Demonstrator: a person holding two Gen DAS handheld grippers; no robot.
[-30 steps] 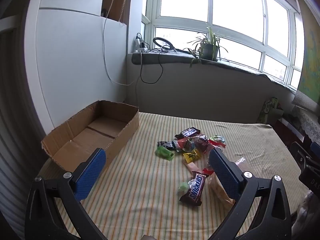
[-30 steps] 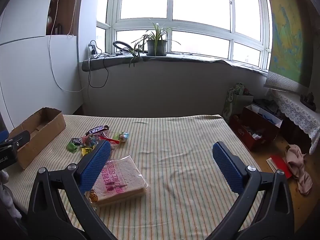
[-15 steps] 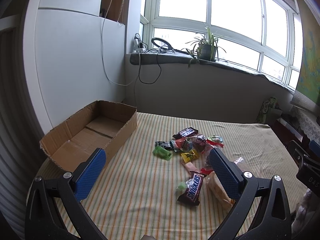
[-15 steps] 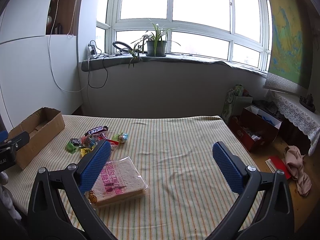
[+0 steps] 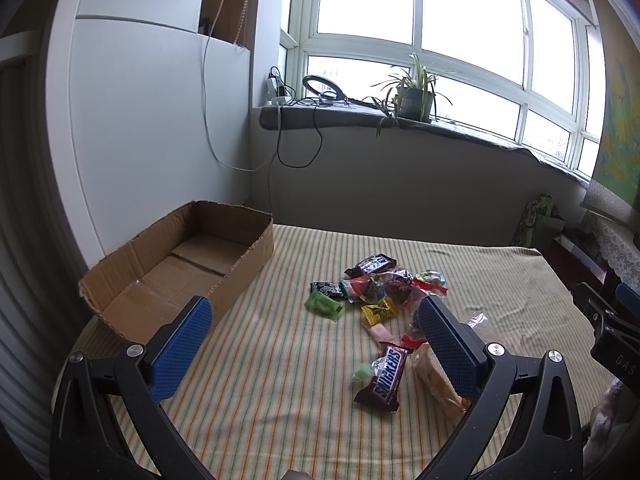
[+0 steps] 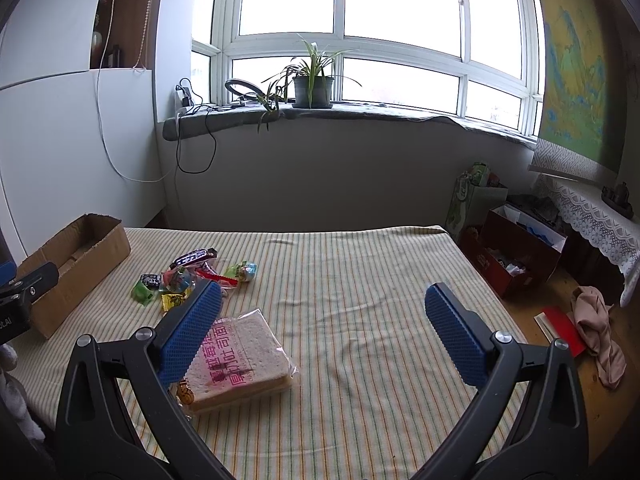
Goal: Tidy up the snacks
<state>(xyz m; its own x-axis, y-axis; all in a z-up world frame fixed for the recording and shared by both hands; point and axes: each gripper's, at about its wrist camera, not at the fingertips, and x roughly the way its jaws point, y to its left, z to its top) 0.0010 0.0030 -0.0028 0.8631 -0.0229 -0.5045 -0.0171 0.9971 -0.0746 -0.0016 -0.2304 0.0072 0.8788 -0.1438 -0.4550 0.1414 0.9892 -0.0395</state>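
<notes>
Two grippers, both spread wide and holding nothing, above a striped tablecloth.

Left gripper hangs over a Snickers bar; right gripper sits beside a wrapped sandwich (pink lettering). Small sweets lie heaped beyond, with an empty cardboard box well to their left.
</notes>
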